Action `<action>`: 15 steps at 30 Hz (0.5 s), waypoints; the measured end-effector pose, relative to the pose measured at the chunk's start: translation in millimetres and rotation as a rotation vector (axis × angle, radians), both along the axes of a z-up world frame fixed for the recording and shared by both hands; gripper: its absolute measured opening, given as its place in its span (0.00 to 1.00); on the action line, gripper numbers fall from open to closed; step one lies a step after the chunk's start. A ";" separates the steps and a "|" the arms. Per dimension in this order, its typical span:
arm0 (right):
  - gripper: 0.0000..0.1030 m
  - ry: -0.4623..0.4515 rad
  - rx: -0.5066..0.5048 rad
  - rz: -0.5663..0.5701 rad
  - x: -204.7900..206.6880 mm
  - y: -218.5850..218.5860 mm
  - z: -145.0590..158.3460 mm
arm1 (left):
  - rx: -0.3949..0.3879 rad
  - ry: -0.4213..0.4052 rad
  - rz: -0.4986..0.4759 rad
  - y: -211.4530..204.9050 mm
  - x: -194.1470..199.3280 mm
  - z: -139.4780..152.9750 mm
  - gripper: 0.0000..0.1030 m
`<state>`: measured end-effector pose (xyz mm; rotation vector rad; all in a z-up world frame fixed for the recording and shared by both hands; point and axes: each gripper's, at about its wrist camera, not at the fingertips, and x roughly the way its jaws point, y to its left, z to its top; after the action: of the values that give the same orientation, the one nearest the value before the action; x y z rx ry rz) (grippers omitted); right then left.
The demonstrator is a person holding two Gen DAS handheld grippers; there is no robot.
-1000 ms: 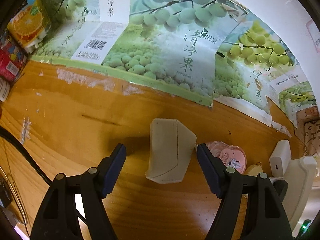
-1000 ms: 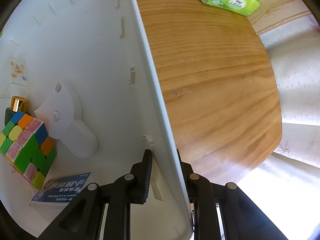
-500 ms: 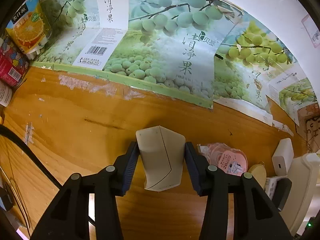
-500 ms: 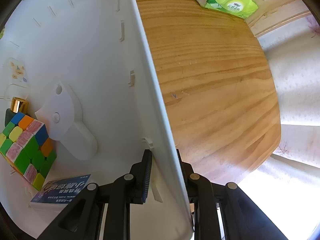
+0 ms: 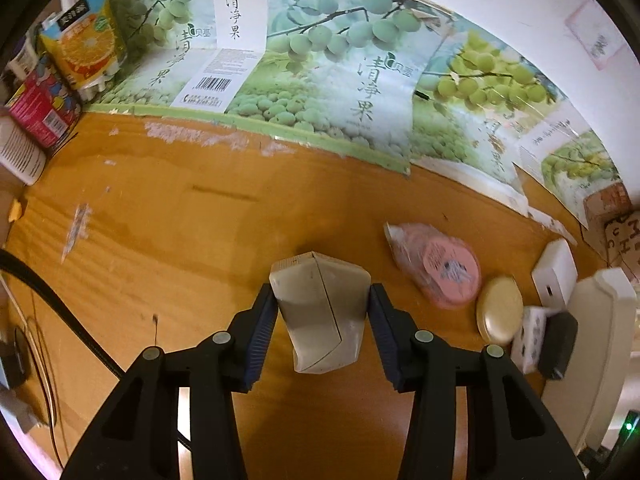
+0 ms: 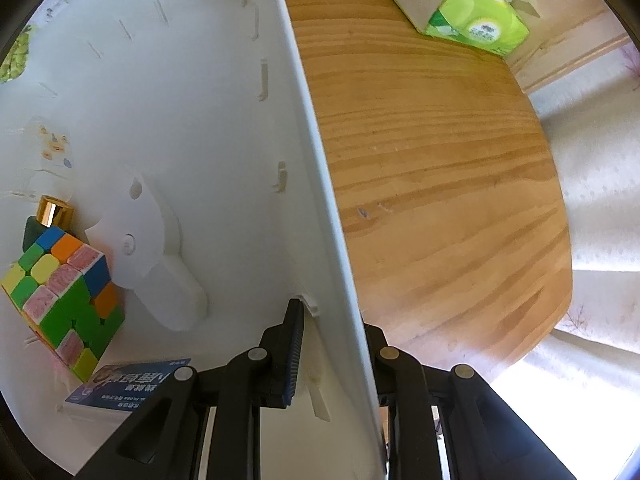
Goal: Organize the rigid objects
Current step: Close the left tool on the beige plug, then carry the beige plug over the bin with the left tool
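**Both tools gripping**

The left tool (image 5: 322, 310) clamps a beige block (image 5: 322, 312) above the wooden worktop (image 5: 160, 240). Just right lie a pink packet (image 5: 440, 268), a gold tin (image 5: 499, 309) and a white charger (image 5: 555, 272); fruit posters (image 5: 360, 92) stand behind.

The right tool (image 6: 332, 344) pinches the white bin's wall (image 6: 312, 168). Inside the bin lie a blue booklet (image 6: 128, 384), a puzzle cube (image 6: 64, 300) and a white holder (image 6: 156, 256). A green tissue box (image 6: 468, 12) sits far off.
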<state>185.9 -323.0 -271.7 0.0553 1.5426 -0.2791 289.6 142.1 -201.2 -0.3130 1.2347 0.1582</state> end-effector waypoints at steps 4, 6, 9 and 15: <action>0.20 -0.011 0.013 0.030 -5.9 -1.1 2.1 | -0.002 -0.006 -0.004 -8.4 -26.4 3.6 0.48; 0.20 -0.015 0.018 0.042 -8.8 -1.3 3.0 | -0.001 -0.010 -0.010 -12.9 -38.5 8.5 0.48; 0.20 -0.016 0.021 0.061 -13.0 -1.4 3.6 | -0.003 -0.014 -0.017 -23.9 -58.7 13.5 0.48; 0.20 -0.021 0.046 0.100 -24.4 -3.1 6.4 | -0.003 -0.033 -0.035 -51.0 -70.0 27.1 0.48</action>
<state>161.5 -326.1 -265.3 0.0172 1.5264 -0.1631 219.6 91.1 -174.0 -0.2959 1.2074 0.1206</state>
